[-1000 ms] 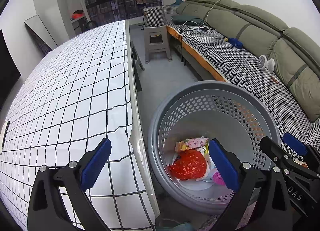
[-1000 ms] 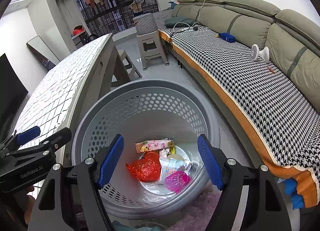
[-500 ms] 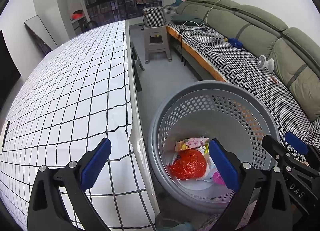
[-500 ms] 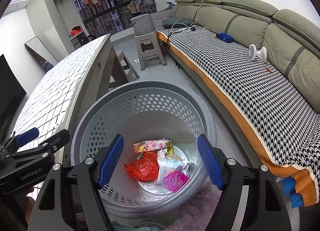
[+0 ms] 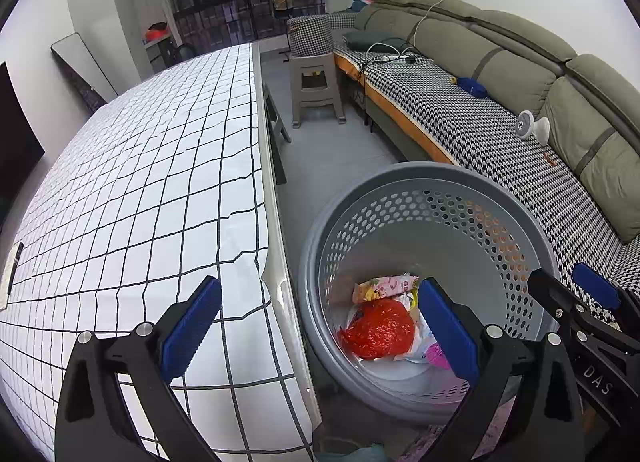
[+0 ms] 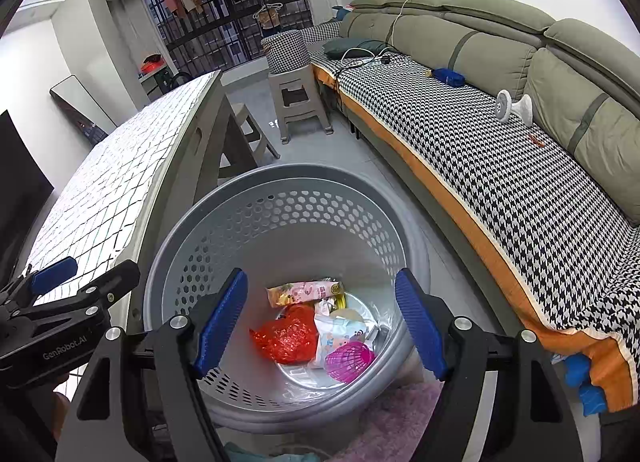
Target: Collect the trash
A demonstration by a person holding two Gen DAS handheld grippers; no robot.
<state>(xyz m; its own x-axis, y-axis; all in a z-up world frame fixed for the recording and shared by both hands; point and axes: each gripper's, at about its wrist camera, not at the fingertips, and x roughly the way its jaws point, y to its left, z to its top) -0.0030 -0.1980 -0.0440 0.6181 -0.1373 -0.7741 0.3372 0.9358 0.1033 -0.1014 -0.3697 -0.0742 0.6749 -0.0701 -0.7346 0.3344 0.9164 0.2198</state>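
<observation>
A grey perforated basket (image 6: 188, 258) (image 5: 516, 222) stands on the floor between the table and the sofa. Inside lie a red crumpled bag (image 6: 288, 338) (image 5: 378, 328), a pink snack wrapper (image 6: 304, 291) (image 5: 384, 286), a white packet (image 6: 340, 328) and a pink mesh piece (image 6: 348, 358). My right gripper (image 6: 320, 322) hangs open above the basket's mouth, nothing between its blue pads. My left gripper (image 5: 320, 326) is open too, straddling the table edge and the basket's left rim, holding nothing. Each gripper shows at the edge of the other's view.
A table with a white black-grid cloth (image 5: 140, 182) fills the left. A long sofa with a houndstooth cover (image 6: 480, 150) runs along the right, with a small white fan (image 6: 512, 104) and a blue item (image 6: 448, 76) on it. A grey stool (image 6: 300, 102) stands beyond. A pink rug (image 6: 392, 418) lies near me.
</observation>
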